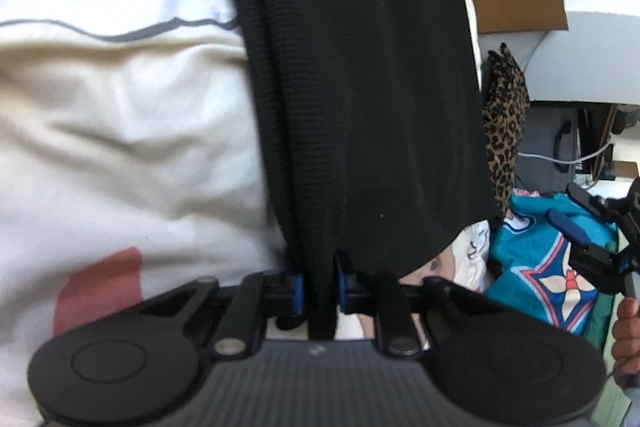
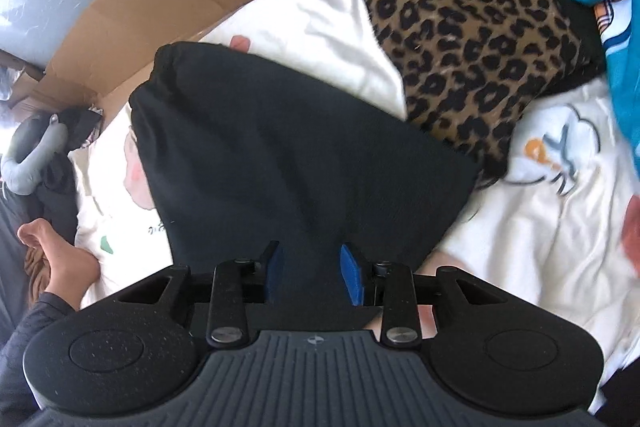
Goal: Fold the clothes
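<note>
We are holding a black garment (image 1: 360, 75) over the bed sheet (image 1: 120, 131), left tool (image 1: 320, 283) and right tool (image 2: 312, 271) both clamped on it, where uneven pulling risks skewing the fold.

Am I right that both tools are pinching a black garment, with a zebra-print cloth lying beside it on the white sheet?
Nearly. The cloth beside the black garment is a leopard-print cloth, not zebra, as the right wrist view shows. Both the left tool and right tool do pinch the garment over the white sheet.
</note>
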`<act>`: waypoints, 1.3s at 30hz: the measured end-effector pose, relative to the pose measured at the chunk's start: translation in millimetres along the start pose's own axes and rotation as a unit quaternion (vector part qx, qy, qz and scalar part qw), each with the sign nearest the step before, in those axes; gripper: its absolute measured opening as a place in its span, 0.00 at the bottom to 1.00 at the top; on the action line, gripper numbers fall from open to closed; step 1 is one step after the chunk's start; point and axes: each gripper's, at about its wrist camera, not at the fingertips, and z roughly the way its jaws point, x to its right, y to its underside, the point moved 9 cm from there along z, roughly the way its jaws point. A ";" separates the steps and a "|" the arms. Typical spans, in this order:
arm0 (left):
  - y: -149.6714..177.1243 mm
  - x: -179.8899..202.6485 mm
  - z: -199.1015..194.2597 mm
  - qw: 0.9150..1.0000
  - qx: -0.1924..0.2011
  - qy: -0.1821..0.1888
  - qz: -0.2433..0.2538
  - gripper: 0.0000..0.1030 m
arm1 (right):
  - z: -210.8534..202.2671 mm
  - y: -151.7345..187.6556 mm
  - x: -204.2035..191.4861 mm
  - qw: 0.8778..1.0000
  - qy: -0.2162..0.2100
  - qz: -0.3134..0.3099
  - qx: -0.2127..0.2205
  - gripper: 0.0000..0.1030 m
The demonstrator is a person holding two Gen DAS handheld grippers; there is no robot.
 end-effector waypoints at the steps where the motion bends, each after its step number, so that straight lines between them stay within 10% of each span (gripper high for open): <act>1: -0.1 0.0 -0.6 1.000 -0.001 -0.003 0.001 0.12 | -0.1 -3.1 5.7 1.000 0.000 -0.005 0.002 0.38; 15: 1.2 13.2 -13.3 0.997 -0.011 -0.072 0.033 0.06 | 22.3 -7.4 78.3 0.990 -0.029 -0.081 0.109 0.44; 24: 0.7 20.4 -30.8 0.995 -0.016 -0.099 0.027 0.06 | 35.2 -6.2 113.5 0.982 -0.055 -0.015 0.182 0.44; 39: -6.8 11.9 -41.2 0.992 -0.027 -0.117 0.026 0.06 | 71.9 -7.8 118.3 0.982 -0.105 -0.028 0.151 0.44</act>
